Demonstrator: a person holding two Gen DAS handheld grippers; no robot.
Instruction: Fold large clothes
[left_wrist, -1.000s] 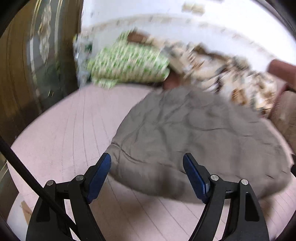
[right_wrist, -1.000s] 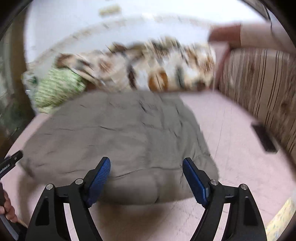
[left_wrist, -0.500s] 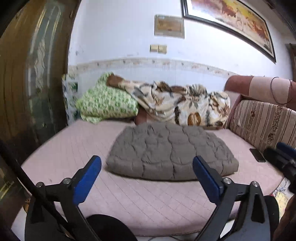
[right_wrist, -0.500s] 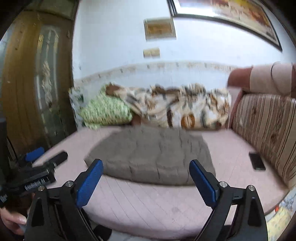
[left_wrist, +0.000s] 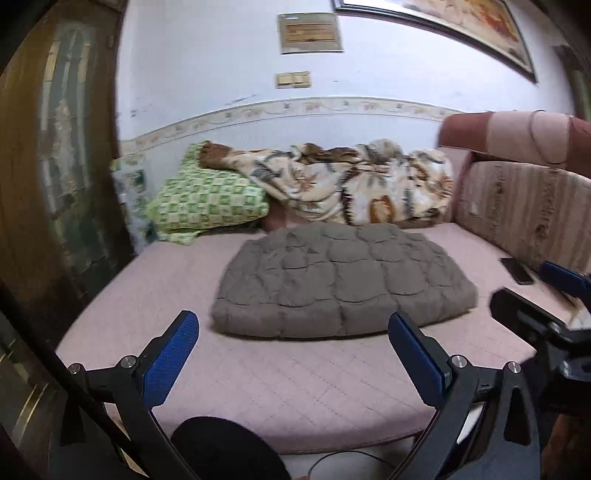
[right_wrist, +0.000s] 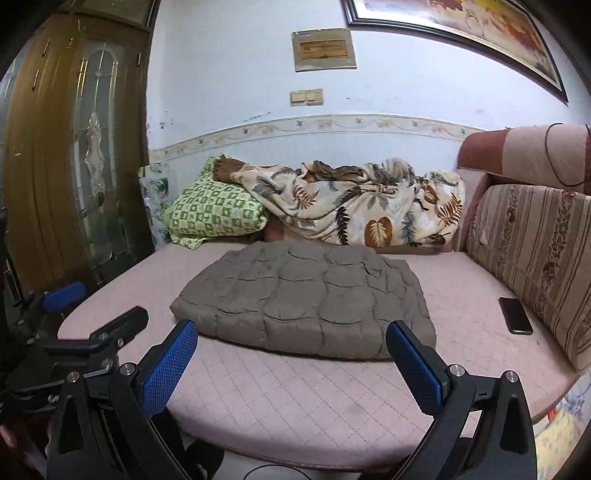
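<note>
The pink quilted bed (right_wrist: 295, 387) carries a folded grey quilt (right_wrist: 306, 295) in the middle, a dark phone (right_wrist: 515, 315) near its right edge, a green pillow (right_wrist: 218, 210) and a leaf-patterned blanket (right_wrist: 362, 206) at the back.

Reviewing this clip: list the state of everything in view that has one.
Grey quilted garment: folded, lying flat on the bed.
Left gripper: open, empty.
Right gripper: open, empty.
Leaf-print blanket: bunched up.
Phone: lying flat, screen dark.

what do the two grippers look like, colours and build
Both match. The left gripper and right gripper each have two black plastic fingers shaped like open triangular frames, fixed with silver round-head bolts. Each finger ends in a flat rectangular blue pad with a fine knurled diamond texture. A thin black cable runs past the left one.
</note>
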